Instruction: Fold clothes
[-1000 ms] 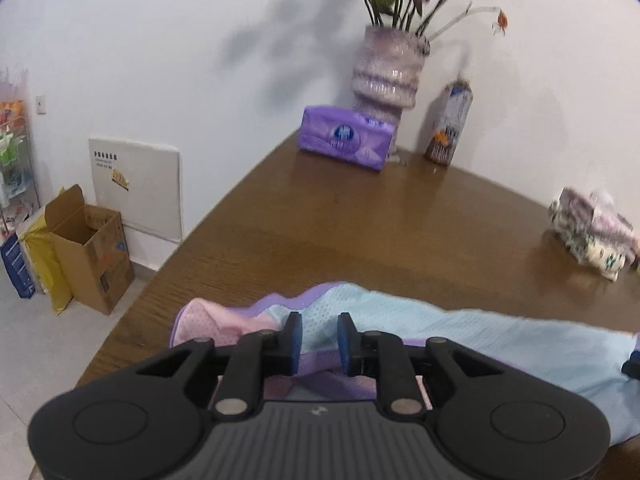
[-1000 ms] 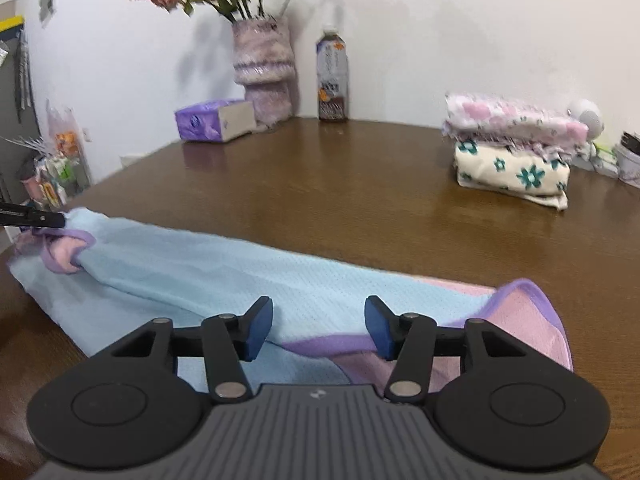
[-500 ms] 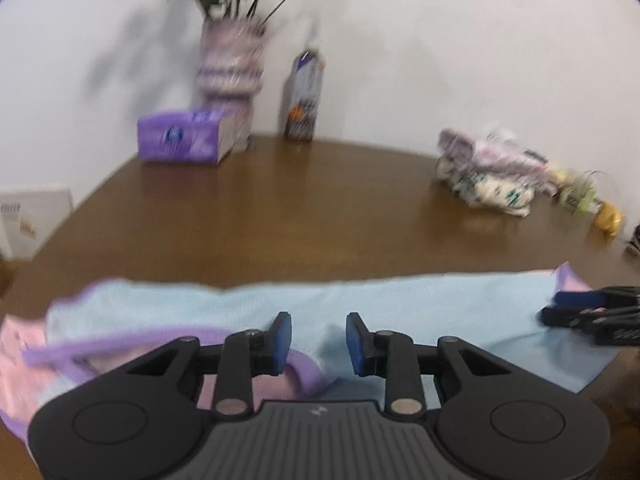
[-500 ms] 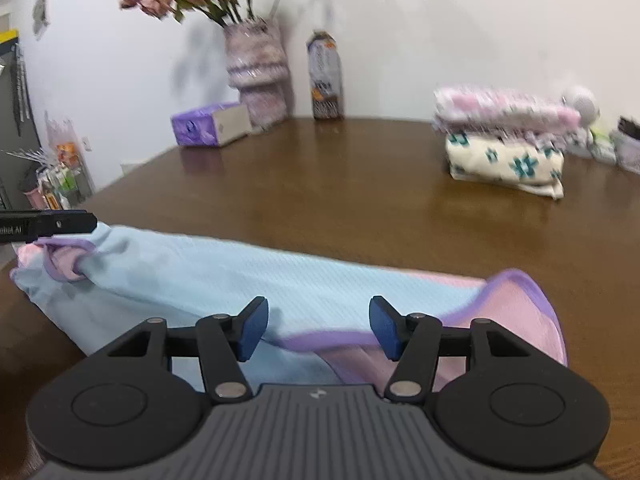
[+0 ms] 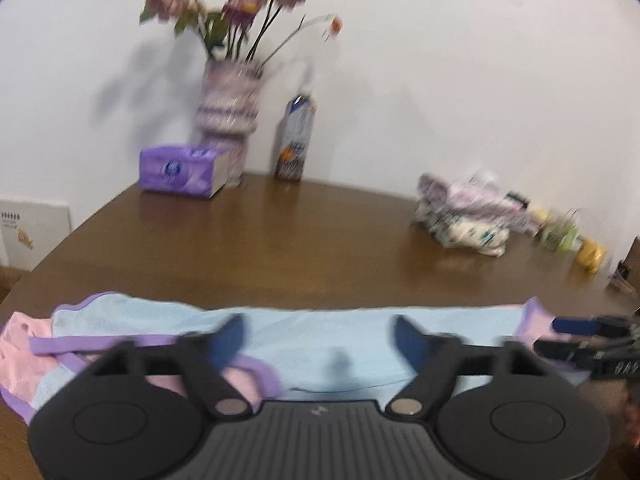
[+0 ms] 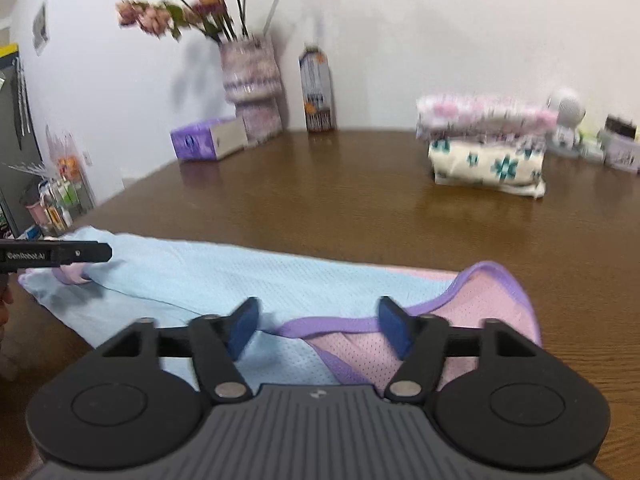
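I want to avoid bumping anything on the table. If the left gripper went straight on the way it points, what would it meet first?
Probably the light blue garment lying just ahead of the opening left gripper, then the wooden table; depth is hard to judge.

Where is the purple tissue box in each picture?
Left wrist view: the purple tissue box sits at the far left of the table, just left of the flower vase.
Right wrist view: the box is at the far left edge of the table, also left of the vase.
Shared landmark: the flower vase stands right beside the box in both views.
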`<action>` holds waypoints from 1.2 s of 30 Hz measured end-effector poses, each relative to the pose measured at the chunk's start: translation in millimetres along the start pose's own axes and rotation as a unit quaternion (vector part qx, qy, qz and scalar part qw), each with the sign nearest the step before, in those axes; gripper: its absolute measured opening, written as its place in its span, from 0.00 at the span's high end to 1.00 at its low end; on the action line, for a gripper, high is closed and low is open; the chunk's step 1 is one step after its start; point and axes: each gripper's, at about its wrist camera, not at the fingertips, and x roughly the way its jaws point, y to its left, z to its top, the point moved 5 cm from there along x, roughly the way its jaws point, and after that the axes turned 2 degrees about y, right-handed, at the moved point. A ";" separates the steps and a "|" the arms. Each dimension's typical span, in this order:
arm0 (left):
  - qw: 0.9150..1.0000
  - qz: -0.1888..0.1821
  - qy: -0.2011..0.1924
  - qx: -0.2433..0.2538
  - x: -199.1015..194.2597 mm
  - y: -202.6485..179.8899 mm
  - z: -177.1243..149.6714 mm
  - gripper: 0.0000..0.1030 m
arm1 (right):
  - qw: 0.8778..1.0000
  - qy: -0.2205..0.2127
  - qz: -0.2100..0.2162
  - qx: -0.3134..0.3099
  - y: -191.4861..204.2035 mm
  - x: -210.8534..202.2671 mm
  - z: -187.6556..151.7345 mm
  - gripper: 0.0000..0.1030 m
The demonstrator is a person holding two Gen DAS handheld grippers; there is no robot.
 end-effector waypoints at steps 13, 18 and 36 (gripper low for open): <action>0.997 -0.057 0.046 -0.024 -5.0 -54.5 -62.1 0.07 | 1.000 -0.005 0.002 0.009 24.7 -51.4 -45.3 0.01; 0.997 -0.054 0.043 -0.017 -9.7 -59.9 -68.9 0.07 | 1.000 -0.020 -0.010 0.022 22.1 -61.0 -55.1 0.01; 0.998 -0.039 -0.032 -0.029 -30.1 -57.1 -68.3 0.08 | 0.999 -0.029 -0.029 0.020 22.6 -66.7 -60.6 0.01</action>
